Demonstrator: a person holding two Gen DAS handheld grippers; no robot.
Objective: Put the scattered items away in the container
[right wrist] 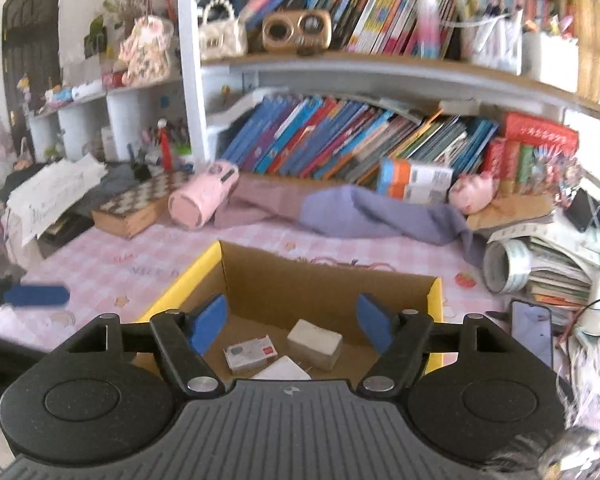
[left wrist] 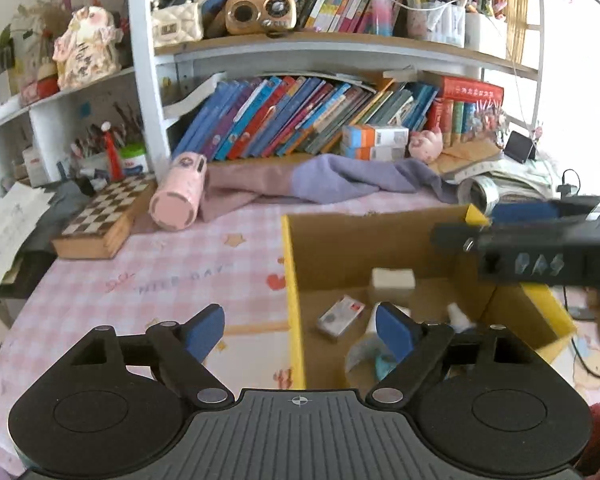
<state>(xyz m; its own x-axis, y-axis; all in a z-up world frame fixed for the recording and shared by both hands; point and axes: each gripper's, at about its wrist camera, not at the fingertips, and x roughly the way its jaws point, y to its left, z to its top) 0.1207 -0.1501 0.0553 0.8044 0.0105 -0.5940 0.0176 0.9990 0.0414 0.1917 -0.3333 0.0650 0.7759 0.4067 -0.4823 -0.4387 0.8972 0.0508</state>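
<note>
While both my claws hang released and empty, left claw (left wrist: 300, 330) and right claw (right wrist: 294, 322), the small grey-and-red card packet (right wrist: 250, 354) lies inside the yellow-edged cardboard box (right wrist: 434, 296); light, stiff, probably best pinched across its long edges.

A worktop (left wrist: 160, 276) covered in pink checked cloth sits before a white bookshelf (left wrist: 340, 50). A row of leaning books (left wrist: 284, 120), mostly blue and red, fills the lower shelf. On the upper shelf stand a quilted cream handbag (left wrist: 176, 24) with a pearl handle and a gold retro radio (left wrist: 260, 14). On the worktop a pink cylinder case (left wrist: 178, 194) lies on its side beside a folded chessboard (left wrist: 104, 216). A mauve and lavender cloth (left wrist: 340, 180) is crumpled along the back. A pink pig toy (left wrist: 426, 145) rests near orange-and-white boxes (left wrist: 374, 142). In the right wrist view, a phone (right wrist: 532, 330) lies near stacked papers (right wrist: 548, 264).
</note>
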